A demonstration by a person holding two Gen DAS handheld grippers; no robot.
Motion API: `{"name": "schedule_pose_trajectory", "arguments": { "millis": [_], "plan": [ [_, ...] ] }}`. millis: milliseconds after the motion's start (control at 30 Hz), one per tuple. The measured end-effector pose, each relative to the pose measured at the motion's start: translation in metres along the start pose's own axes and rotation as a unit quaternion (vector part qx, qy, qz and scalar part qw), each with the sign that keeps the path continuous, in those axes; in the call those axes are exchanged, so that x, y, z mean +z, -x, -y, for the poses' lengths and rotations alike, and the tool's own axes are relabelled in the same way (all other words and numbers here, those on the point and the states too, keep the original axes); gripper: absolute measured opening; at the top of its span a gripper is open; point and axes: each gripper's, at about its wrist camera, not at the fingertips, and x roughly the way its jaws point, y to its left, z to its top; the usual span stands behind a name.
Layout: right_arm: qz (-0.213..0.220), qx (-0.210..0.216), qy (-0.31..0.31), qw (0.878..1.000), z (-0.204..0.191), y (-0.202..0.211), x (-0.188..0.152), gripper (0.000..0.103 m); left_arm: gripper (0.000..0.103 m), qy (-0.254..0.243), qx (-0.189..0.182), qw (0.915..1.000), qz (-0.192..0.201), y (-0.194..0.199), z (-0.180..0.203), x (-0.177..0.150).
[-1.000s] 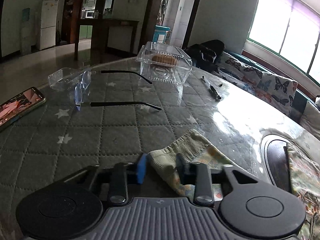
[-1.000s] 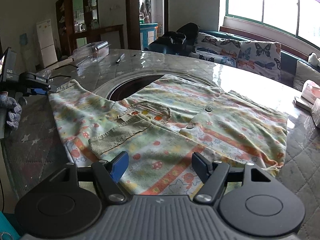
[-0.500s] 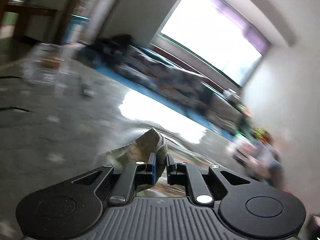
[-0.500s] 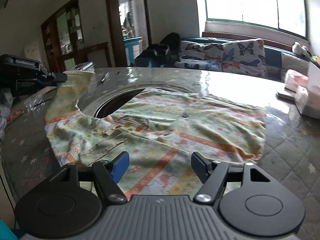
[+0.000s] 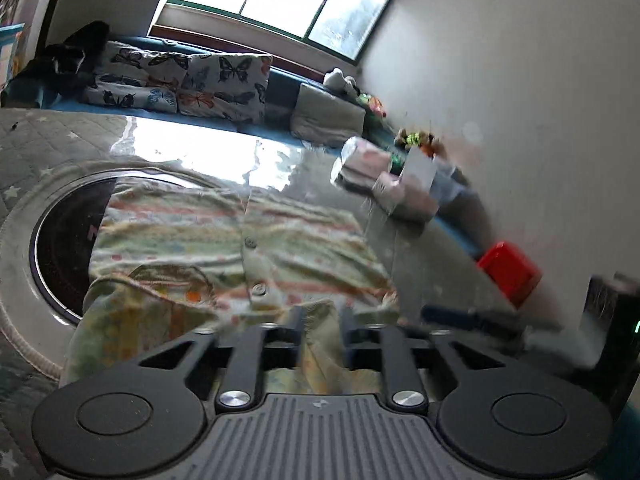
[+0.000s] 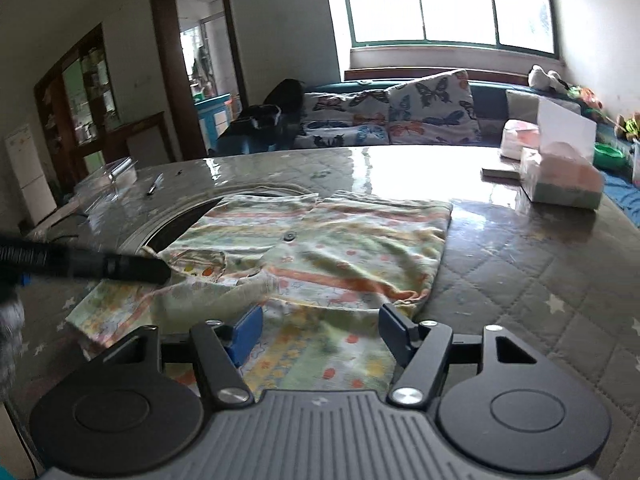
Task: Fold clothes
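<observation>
Risk judged: sleeve slipping from the left gripper, clenched on a thin bunch of cloth at lower centre, spoiling the fold. Right gripper released, hovering over the near hem. Shirt pale, striped, buttoned, rumpled, spread mid-frame on the table, partly over a dark round inset.
</observation>
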Motion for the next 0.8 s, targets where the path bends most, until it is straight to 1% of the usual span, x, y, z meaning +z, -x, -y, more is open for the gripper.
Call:
{"name": "schedule_pose_trajectory", "arguments": {
  "millis": [33,100,133,200,267,300,333,433,567,667,733,767,800],
  "plan": [
    [-0.001,0.001,-0.005,1.000,0.001,0.000,0.001,0.064,0.054,-0.011,0.012,0.9999,0.005,0.002,-0.001,-0.003],
    [-0.004,0.007,-0.008,1.000,0.000,-0.003,0.002,0.063,0.069,-0.029,0.039,0.9987,0.017,0.005,-0.006,-0.006],
    [-0.006,0.012,-0.007,1.000,-0.003,-0.006,0.003,0.063,0.074,-0.037,0.051,0.9978,0.021,0.006,-0.010,-0.007],
    [-0.013,0.022,-0.001,1.000,-0.010,-0.012,0.004,0.061,0.092,-0.043,0.070,0.9962,0.032,0.011,-0.017,-0.009],
    [-0.022,0.032,0.006,0.999,-0.018,-0.020,0.005,0.058,0.101,-0.044,0.079,0.9948,0.046,0.016,-0.025,-0.009],
    [-0.026,0.037,0.010,0.999,-0.022,-0.024,0.005,0.057,0.103,-0.045,0.082,0.9942,0.053,0.020,-0.028,-0.009],
    [-0.031,0.041,0.013,0.999,-0.025,-0.028,0.005,0.053,0.103,-0.045,0.085,0.9935,0.060,0.024,-0.030,-0.009],
    [-0.042,0.047,0.015,0.998,-0.032,-0.038,0.006,0.049,0.103,-0.036,0.101,0.9915,0.073,0.033,-0.041,-0.009],
    [-0.058,0.039,0.008,0.997,-0.032,-0.047,0.003,0.046,0.103,-0.028,0.122,0.9875,0.096,0.045,-0.054,-0.011],
    [-0.069,0.034,0.004,0.997,-0.032,-0.050,0.000,0.043,0.103,-0.021,0.136,0.9855,0.100,0.048,-0.063,-0.012],
    [-0.075,0.034,-0.003,0.997,-0.031,-0.051,-0.003,0.035,0.103,-0.015,0.147,0.9839,0.100,0.050,-0.068,-0.012],
    [-0.075,0.035,-0.003,0.997,-0.032,-0.051,-0.003,0.034,0.103,-0.012,0.154,0.9828,0.101,0.050,-0.070,-0.012],
    [-0.076,0.036,-0.003,0.996,-0.033,-0.051,-0.003,0.029,0.103,-0.009,0.161,0.9817,0.101,0.051,-0.072,-0.013]
  ]
}}
